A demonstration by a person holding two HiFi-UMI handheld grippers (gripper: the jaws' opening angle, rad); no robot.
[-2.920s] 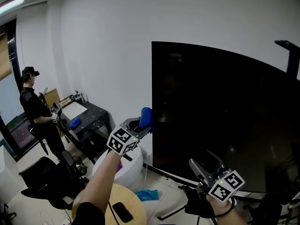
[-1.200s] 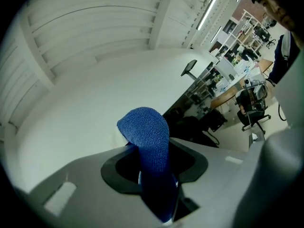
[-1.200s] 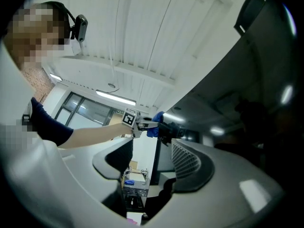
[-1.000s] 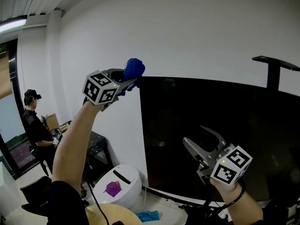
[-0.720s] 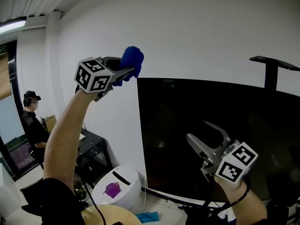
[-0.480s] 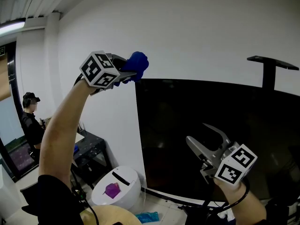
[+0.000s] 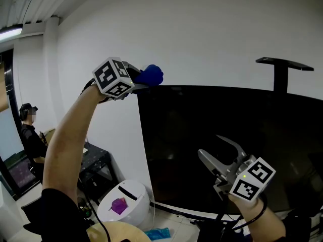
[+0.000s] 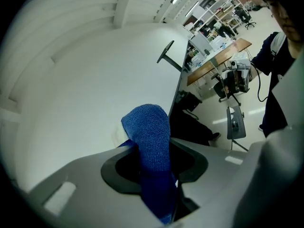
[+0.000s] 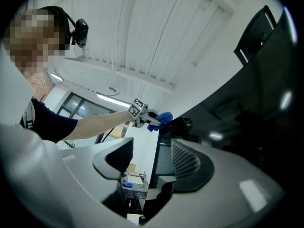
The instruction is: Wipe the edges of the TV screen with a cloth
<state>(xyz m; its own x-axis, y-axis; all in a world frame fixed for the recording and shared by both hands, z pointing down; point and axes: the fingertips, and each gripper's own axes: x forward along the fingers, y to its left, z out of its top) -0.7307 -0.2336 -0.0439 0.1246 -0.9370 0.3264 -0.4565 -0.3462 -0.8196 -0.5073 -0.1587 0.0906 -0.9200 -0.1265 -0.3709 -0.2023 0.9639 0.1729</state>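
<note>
A large black TV screen (image 7: 227, 145) stands against the white wall. My left gripper (image 7: 142, 80) is raised to its top left corner, shut on a bunched blue cloth (image 7: 151, 75) that sits right at that corner. In the left gripper view the blue cloth (image 8: 151, 141) sticks up between the closed jaws, with the TV screen's top edge (image 8: 176, 91) just beyond it. My right gripper (image 7: 218, 154) hovers low in front of the screen, open and empty. The right gripper view shows the left gripper (image 9: 145, 116) with the cloth (image 9: 164, 118) at the screen's corner.
A black bracket (image 7: 280, 69) rises behind the TV's top edge. Below left are a white round bin (image 7: 123, 200), a dark work table (image 7: 96, 160) and a blue rag (image 7: 159, 233) on the floor. A person (image 7: 30, 135) stands at far left.
My left gripper has carried the cloth up along the TV's left edge, then a little to the right, onto the top left corner. The right gripper has barely moved.
</note>
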